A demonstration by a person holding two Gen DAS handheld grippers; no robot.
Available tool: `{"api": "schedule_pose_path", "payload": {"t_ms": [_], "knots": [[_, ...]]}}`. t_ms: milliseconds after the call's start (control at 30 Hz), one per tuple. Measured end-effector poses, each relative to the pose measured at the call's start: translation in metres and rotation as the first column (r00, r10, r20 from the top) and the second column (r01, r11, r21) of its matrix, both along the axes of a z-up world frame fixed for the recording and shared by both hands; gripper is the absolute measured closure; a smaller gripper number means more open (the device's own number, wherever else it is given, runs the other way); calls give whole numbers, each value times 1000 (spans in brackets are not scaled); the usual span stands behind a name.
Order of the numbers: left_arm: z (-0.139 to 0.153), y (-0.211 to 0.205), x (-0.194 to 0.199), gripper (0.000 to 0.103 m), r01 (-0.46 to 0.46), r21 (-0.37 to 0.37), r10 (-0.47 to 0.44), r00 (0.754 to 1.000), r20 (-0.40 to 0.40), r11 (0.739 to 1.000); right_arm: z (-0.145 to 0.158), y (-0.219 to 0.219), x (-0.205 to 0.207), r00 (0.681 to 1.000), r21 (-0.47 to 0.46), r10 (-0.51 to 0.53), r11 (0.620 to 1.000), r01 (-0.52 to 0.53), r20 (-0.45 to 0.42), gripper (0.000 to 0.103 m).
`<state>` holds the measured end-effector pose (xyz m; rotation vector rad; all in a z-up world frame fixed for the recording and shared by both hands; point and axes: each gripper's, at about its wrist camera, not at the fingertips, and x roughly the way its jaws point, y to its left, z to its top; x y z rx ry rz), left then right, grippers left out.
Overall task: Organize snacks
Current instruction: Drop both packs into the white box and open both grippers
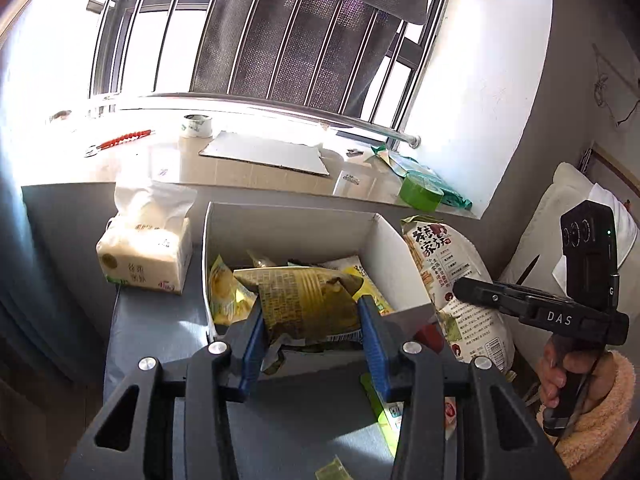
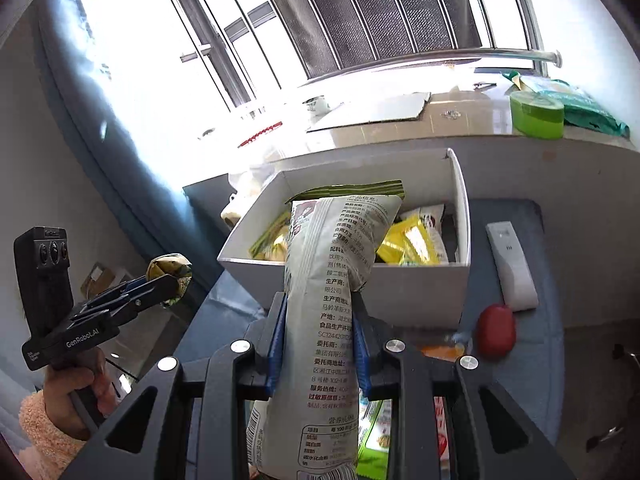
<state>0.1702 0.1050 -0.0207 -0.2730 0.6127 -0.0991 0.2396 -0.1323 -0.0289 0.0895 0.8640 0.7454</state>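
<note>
My left gripper [image 1: 310, 312] is shut on a crumpled olive-green snack pack [image 1: 304, 300], held up in front of the white box [image 1: 288, 222], which holds several yellow and green snack packets. My right gripper [image 2: 320, 316] is shut on a tall white snack bag with printed text [image 2: 332, 300], lifted upright before the same white box [image 2: 416, 284]. In the left wrist view the white bag [image 1: 452, 276] hangs from the right gripper [image 1: 460, 290] to the right of the box. In the right wrist view the left gripper [image 2: 172, 280] holds the olive pack [image 2: 168, 264] at the left.
A tissue pack [image 1: 146, 252] stands left of the box. A white remote [image 2: 510, 264] and a red oval object [image 2: 496, 330] lie right of it. Small packets [image 1: 380, 404] lie on the grey table below. The windowsill holds cardboard [image 1: 268, 152], tape rolls and a green roll [image 1: 422, 192].
</note>
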Motion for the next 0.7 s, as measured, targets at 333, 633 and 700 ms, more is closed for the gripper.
{"api": "schedule_pose_path", "payload": {"t_ms": [333,633,700], "knots": [[5,-1,110,38,-13,61,17,997,-70,998,4,43,109,998,-70,-70,995,69,-6,69],[-5,2,76,0,-48,121,57,995,-76,992,16,29,96,991,-60,-119,991,123,63,0],[3,0,58,0,-40,128,47,998,-50,991,22,20,84,990,-44,-120,991,123,76,0]]}}
